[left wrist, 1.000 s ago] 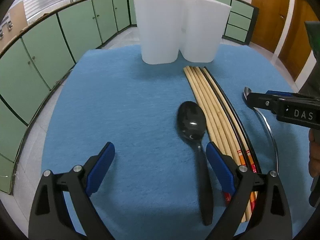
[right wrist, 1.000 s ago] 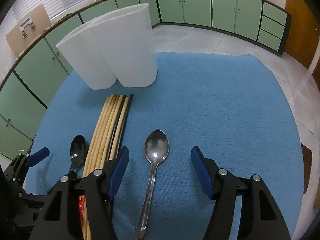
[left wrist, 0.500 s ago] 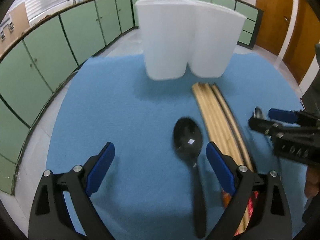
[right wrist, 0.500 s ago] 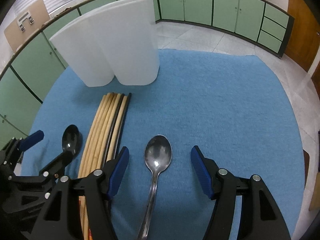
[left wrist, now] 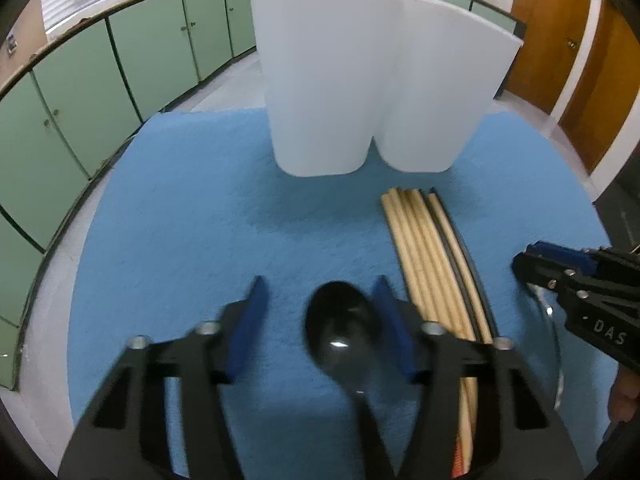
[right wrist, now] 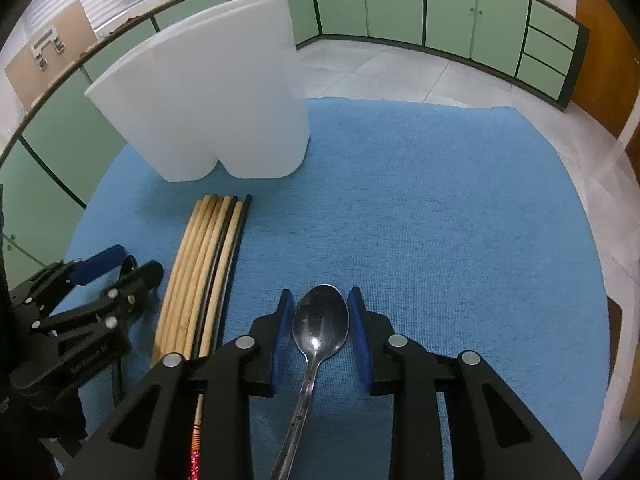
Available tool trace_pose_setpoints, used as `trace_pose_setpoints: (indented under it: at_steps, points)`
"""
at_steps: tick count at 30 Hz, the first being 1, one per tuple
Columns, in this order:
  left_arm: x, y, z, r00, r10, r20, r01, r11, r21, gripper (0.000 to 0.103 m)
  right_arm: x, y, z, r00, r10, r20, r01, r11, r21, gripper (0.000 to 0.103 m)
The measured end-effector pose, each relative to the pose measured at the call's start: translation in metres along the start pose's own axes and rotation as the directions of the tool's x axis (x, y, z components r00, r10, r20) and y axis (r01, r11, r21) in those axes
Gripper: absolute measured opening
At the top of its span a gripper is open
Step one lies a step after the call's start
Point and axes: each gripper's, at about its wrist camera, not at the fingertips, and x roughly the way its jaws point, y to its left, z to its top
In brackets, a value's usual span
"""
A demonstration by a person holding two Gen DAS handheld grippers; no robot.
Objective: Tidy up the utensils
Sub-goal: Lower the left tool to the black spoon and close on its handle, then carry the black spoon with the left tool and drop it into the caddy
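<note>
A black spoon [left wrist: 340, 332] lies on the blue mat [left wrist: 192, 216]; my left gripper [left wrist: 320, 320] has its blue pads close on either side of its bowl, partly closed and blurred. A steel spoon [right wrist: 320, 326] lies on the mat [right wrist: 440, 220]; my right gripper [right wrist: 320, 320] has its pads nearly touching both sides of the bowl. A row of wooden and black chopsticks [left wrist: 432, 264] lies between the spoons and also shows in the right wrist view [right wrist: 208, 268]. A white two-compartment holder [left wrist: 372, 92] stands upright behind them, seen again in the right wrist view [right wrist: 208, 108].
Green cabinets [right wrist: 440, 4] ring the room beyond the mat. A wooden door [left wrist: 560, 32] is at the right. Open mat lies right of the steel spoon [right wrist: 480, 240]. The other gripper shows at each view's side [left wrist: 580, 292], [right wrist: 80, 312].
Both grippers moved forward and lower over their spoons, and both jaws narrowed from wide open to close around the spoon bowls. The holder looks nearer.
</note>
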Motion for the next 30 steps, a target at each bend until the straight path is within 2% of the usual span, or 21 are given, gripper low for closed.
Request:
trace_pose_setpoints:
  at_steps: [1, 4, 9, 14, 18, 19, 23, 30]
  points:
    - [-0.001, 0.0, 0.001, 1.0, -0.025, 0.004, 0.025, 1.0, -0.008, 0.034, 0.0, -0.002, 0.001, 1.0, 0.003, -0.001, -0.003, 1.0, 0.001, 0.028]
    - [-0.004, 0.003, -0.002, 0.998, -0.058, 0.02, 0.059, 0.998, -0.019, 0.033, -0.006, -0.002, 0.0, 1.0, 0.024, 0.013, -0.024, 1.0, -0.003, 0.028]
    - [-0.029, 0.004, -0.011, 0.989, -0.084, 0.126, 0.085, 0.996, -0.003, 0.033, -0.022, -0.007, -0.006, 0.992, 0.076, 0.098, -0.073, 0.997, -0.031, 0.028]
    - [-0.066, -0.011, -0.03, 0.958, -0.063, 0.278, 0.064, 0.998, 0.007, 0.033, -0.044, -0.008, -0.012, 0.971, 0.113, 0.209, -0.106, 0.993, -0.046, 0.028]
    - [-0.08, -0.003, -0.02, 0.928, -0.052, 0.368, 0.042, 0.999, 0.035, 0.033, -0.059, -0.009, -0.005, 0.955, 0.118, 0.271, -0.098, 0.991, -0.087, 0.027]
    - [-0.079, 0.009, -0.016, 0.922, -0.053, 0.382, 0.043, 0.998, 0.036, 0.033, -0.064, -0.009, -0.003, 0.949, 0.131, 0.288, -0.11, 0.99, -0.091, 0.027]
    - [-0.097, 0.012, -0.011, 0.898, -0.061, 0.435, 0.055, 0.998, 0.026, 0.033, -0.083, -0.006, 0.003, 0.921, 0.164, 0.352, -0.132, 0.985, -0.115, 0.027]
    - [-0.116, 0.009, -0.008, 0.872, -0.068, 0.485, 0.051, 0.997, 0.05, 0.033, -0.107, -0.002, 0.02, 0.884, 0.196, 0.424, -0.154, 0.979, -0.132, 0.027]
